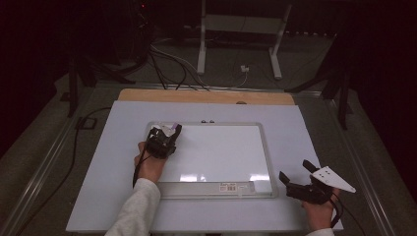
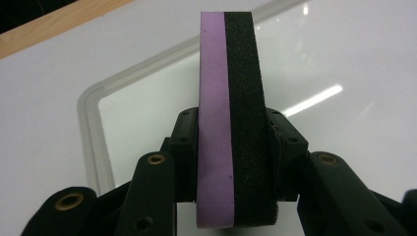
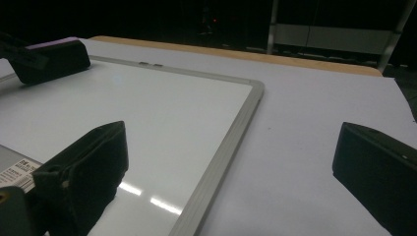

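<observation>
A whiteboard (image 1: 266,147) with a pale frame lies flat on the white-covered table. My left gripper (image 1: 167,132) hovers over its far left corner, shut on an eraser (image 1: 170,129) with a purple layer and a black felt layer. In the left gripper view the eraser (image 2: 216,73) stands on edge between the jaws of the left gripper (image 2: 230,135), above the board's rounded corner (image 2: 91,113). My right gripper (image 1: 295,170) rests open to the right of the board near the table's front. Nothing lies between the jaws of the right gripper (image 3: 231,167). The right gripper view also catches the eraser (image 3: 51,59) far left.
A white sheet (image 1: 305,123) covers the table, with a wooden strip (image 1: 206,96) along its far edge. The board's front tray carries a label (image 1: 227,187). Cables and a white stand (image 1: 201,44) sit on the dark floor beyond.
</observation>
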`<move>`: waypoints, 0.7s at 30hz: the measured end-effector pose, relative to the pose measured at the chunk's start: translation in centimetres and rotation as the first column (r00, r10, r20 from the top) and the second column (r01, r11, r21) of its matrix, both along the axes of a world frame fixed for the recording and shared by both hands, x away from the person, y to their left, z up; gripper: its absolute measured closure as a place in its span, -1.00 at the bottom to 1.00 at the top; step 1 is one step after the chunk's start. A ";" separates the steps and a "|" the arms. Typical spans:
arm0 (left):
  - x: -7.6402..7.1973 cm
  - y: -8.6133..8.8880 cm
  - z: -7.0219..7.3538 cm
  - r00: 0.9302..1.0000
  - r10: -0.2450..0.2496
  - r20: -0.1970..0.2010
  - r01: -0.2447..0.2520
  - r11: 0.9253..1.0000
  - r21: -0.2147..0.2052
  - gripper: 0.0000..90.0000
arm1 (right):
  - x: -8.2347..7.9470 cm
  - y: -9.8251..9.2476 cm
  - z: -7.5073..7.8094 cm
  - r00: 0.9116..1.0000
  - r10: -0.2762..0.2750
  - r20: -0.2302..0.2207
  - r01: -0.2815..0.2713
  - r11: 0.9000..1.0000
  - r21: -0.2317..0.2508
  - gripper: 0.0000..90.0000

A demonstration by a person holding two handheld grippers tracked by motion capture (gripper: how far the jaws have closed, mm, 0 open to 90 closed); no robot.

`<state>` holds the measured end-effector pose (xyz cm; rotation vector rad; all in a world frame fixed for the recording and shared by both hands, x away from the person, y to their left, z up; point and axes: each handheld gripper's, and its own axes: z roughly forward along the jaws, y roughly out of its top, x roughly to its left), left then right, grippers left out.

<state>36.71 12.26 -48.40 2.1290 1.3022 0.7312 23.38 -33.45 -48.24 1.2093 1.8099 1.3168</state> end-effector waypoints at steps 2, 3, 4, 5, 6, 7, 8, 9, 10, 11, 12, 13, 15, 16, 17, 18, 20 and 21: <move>0.0 0.3 0.2 1.000 0.015 0.007 -0.015 1.000 -0.001 0.43 | 0.0 0.0 0.0 1.000 -0.001 0.000 0.001 1.000 0.000 -0.98; 0.0 0.5 0.2 1.000 0.025 0.011 -0.024 1.000 -0.010 0.43 | 0.0 0.0 0.0 1.000 -0.001 0.000 0.001 1.000 0.001 -0.98; 0.0 0.6 0.3 0.999 0.032 0.015 -0.032 0.999 -0.015 0.43 | 0.0 0.0 0.0 1.000 -0.001 0.000 0.001 1.000 0.002 -0.98; 0.0 0.8 0.3 0.999 0.042 0.017 -0.042 0.999 -0.017 0.43 | 0.0 0.0 0.0 1.000 -0.001 -0.001 0.001 1.000 0.001 -0.98; 0.0 1.0 0.3 0.998 0.053 0.019 -0.053 0.998 -0.021 0.43 | 0.0 0.0 0.0 1.000 -0.001 -0.001 0.001 1.000 0.001 -0.98; 0.0 1.2 0.4 0.998 0.062 0.018 -0.061 0.998 -0.027 0.43 | 0.0 0.0 0.0 1.000 0.000 -0.001 0.000 1.000 0.001 -0.98; 0.0 1.4 0.4 0.997 0.071 0.018 -0.070 0.997 -0.034 0.43 | 0.0 0.0 0.0 1.000 0.000 -0.002 0.000 1.000 0.000 -0.98; 0.1 1.6 0.4 0.997 0.081 0.017 -0.080 0.996 -0.039 0.43 | 0.0 0.0 0.0 1.000 0.000 -0.001 0.000 1.000 0.000 -0.98; 0.1 1.8 0.4 0.996 0.093 0.015 -0.092 0.995 -0.042 0.43 | 0.0 0.1 0.0 1.000 0.000 -0.001 0.000 1.000 0.001 -0.98; 0.1 2.0 0.4 0.995 0.103 0.014 -0.102 0.994 -0.047 0.43 | 0.0 0.1 0.0 1.000 0.000 -0.001 0.000 1.000 0.001 -0.98; 0.2 2.3 0.4 0.993 0.118 0.013 -0.118 0.992 -0.050 0.42 | 0.0 0.0 0.0 1.000 0.000 -0.001 0.000 1.000 0.000 -0.98; 0.2 2.5 0.4 0.991 0.132 0.014 -0.131 0.990 -0.055 0.43 | 0.0 0.0 0.0 1.000 0.000 -0.002 0.000 1.000 0.001 -0.98; 0.2 2.9 0.3 0.988 0.157 0.011 -0.156 0.986 -0.066 0.43 | 0.0 0.0 0.0 1.000 -0.001 -0.002 0.001 1.000 0.001 -0.98; 0.2 3.1 0.3 0.986 0.168 0.012 -0.167 0.983 -0.070 0.43 | 0.0 0.0 0.0 1.000 -0.001 -0.002 0.001 1.000 0.001 -0.98; 0.2 3.3 0.3 0.984 0.179 0.012 -0.178 0.981 -0.072 0.43 | 0.0 0.0 0.0 1.000 0.000 -0.002 0.000 1.000 0.001 -0.98; 0.2 3.5 0.3 0.982 0.187 0.009 -0.186 0.979 -0.079 0.43 | 0.0 0.0 0.0 1.000 0.000 -0.002 0.000 1.000 0.001 -0.98; 0.2 3.7 0.2 0.978 0.206 0.008 -0.205 0.975 -0.083 0.43 | 0.0 0.0 0.0 1.000 0.000 -0.002 0.000 1.000 0.000 -0.98; 0.2 3.8 0.2 0.977 0.211 0.007 -0.210 0.974 -0.085 0.43 | 0.0 0.0 0.0 1.000 0.001 -0.002 -0.001 1.000 -0.001 -0.99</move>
